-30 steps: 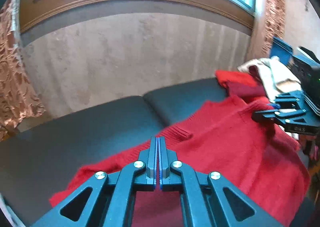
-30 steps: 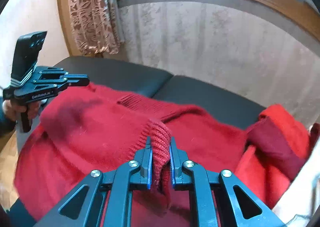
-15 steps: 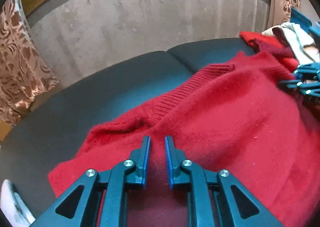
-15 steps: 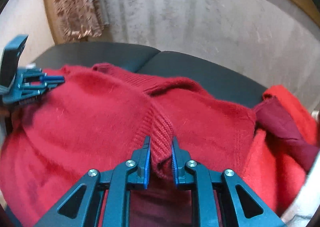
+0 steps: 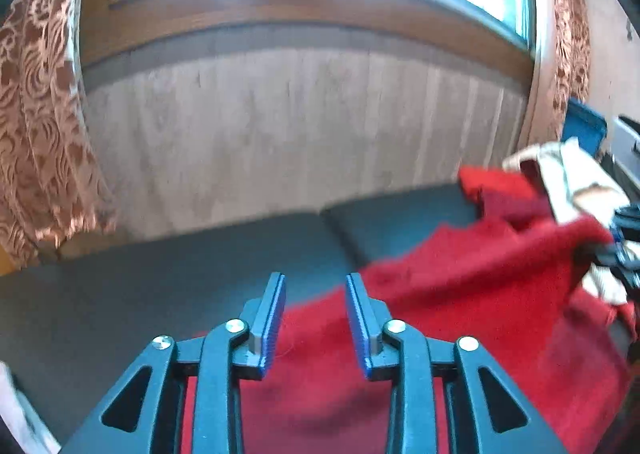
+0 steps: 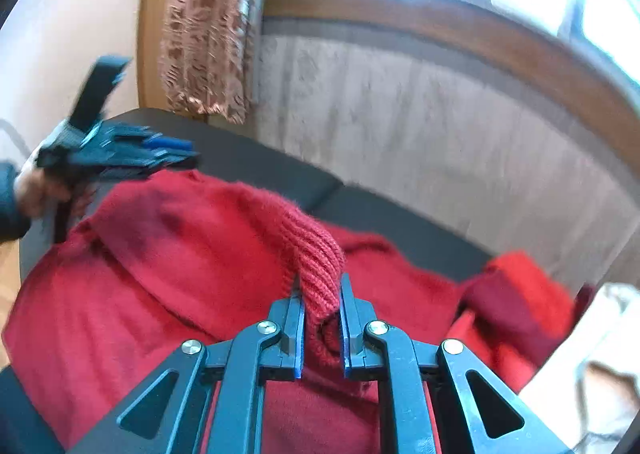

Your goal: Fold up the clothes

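Mid-fold: right gripper [image 6: 322, 328] clamps the sweater [image 6: 168, 254] cuff at frame centre (left gripper [image 5: 316, 320] empty, fingers apart), which likely needs a fresh hold.

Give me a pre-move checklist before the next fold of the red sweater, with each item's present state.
1. Right gripper clamped on the ribbed cuff: ok.
2. Left gripper open and free of cloth: ok, nothing between its fingers.
3. Red sweater lying flat: not ok, it is bunched and lifted toward the right gripper.
4. Bare dark cushion to fold onto: ok, to the sweater's left.
5. Sweater apart from the clothes pile: cannot tell, the reds meet.
6. Sharp view: not ok, both views are motion-blurred.
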Demonstrator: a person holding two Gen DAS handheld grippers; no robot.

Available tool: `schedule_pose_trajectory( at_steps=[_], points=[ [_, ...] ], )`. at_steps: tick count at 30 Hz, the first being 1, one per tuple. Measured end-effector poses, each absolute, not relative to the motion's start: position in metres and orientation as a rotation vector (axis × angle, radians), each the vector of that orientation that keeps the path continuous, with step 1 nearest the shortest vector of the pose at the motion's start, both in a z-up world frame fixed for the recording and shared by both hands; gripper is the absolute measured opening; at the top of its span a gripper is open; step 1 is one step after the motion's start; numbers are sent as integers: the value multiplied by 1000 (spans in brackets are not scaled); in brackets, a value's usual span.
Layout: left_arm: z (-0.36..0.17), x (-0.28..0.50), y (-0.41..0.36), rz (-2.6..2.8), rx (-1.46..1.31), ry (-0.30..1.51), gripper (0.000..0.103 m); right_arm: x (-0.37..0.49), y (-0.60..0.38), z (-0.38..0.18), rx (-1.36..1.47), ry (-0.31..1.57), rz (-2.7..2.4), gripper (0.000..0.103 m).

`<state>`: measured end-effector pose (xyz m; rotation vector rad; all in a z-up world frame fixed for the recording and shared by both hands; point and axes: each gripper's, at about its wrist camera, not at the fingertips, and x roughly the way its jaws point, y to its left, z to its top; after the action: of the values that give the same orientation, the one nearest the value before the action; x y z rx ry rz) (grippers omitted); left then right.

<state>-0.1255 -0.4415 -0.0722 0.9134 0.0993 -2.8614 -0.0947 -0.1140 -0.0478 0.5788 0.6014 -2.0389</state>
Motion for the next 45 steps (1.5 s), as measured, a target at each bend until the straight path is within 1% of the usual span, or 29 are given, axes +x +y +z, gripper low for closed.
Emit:
schedule_pose_trajectory(
  at_steps=[2,4,6,7,8,9,10,11,13,14,15,16,17,19,22,25,28,30,32,33,34,37,39,41,44,45],
  points=[
    [-72,-136,-442,-2812,931,102,34,-102,-115,-44,597,592,-2047,13],
    [-84,-148,-444,-2745,995,113,34,-112,-116,-44,632,576,-2056,13],
    [-101,-154,-446,-2670,1057,141,34,-141,-121,-62,748,528,-2067,14],
    [-109,-150,-449,-2643,1075,192,34,-161,-124,-76,833,504,-2065,15],
    [-110,-138,-450,-2629,1057,212,34,-180,-127,-91,920,474,-2065,16],
    [-111,-127,-452,-2616,1038,230,34,-195,-126,-106,1001,435,-2075,22],
    [-112,-115,-453,-2602,1018,249,34,-205,-124,-117,1050,411,-2088,22],
    [-114,-103,-454,-2588,1000,268,34,-208,-122,-122,1065,412,-2112,22],
    [-115,-62,-464,-2555,931,345,34,-203,-116,-115,995,447,-2193,23],
    [-114,-34,-477,-2508,896,457,34,-197,-113,-108,941,459,-2226,28],
    [-114,-11,-487,-2482,872,557,34,-188,-112,-99,880,456,-2241,42],
    [-115,11,-497,-2453,848,655,34,-179,-112,-91,825,444,-2239,51],
    [-115,33,-507,-2421,822,752,34,-168,-115,-85,783,421,-2201,62],
    [-116,68,-514,-2381,788,847,34,-142,-126,-82,725,425,-2099,63],
    [-122,108,-511,-2356,793,976,34,-122,-154,-93,741,484,-2033,63],
    [-127,127,-493,-2371,805,997,34,-119,-176,-108,802,482,-2035,63],
    [-132,122,-469,-2350,888,804,34,-128,-175,-126,926,368,-2075,63],
    [-130,106,-452,-2346,935,569,34,-131,-168,-133,983,264,-2075,64],
    [-129,87,-439,-2380,989,394,36,-132,-162,-135,1017,165,-2069,66],
    [-131,77,-437,-2390,1031,345,37,-132,-159,-136,1034,115,-2065,70],
    [-133,67,-435,-2398,1073,296,37,-132,-157,-135,1044,78,-2059,71],
    [-148,45,-426,-2399,1169,159,38,-131,-160,-125,1043,42,-2035,71],
    [-158,33,-417,-2389,1214,53,38,-131,-162,-118,1043,18,-2019,73],
    [-158,26,-417,-2376,1180,17,38,-129,-164,-112,1041,0,-2003,73],
    [-155,21,-426,-2367,1092,97,37,-125,-166,-110,1037,9,-1990,74],
    [-155,21,-429,-2365,1058,126,19,-124,-167,-111,1037,17,-1992,74]
  ],
)
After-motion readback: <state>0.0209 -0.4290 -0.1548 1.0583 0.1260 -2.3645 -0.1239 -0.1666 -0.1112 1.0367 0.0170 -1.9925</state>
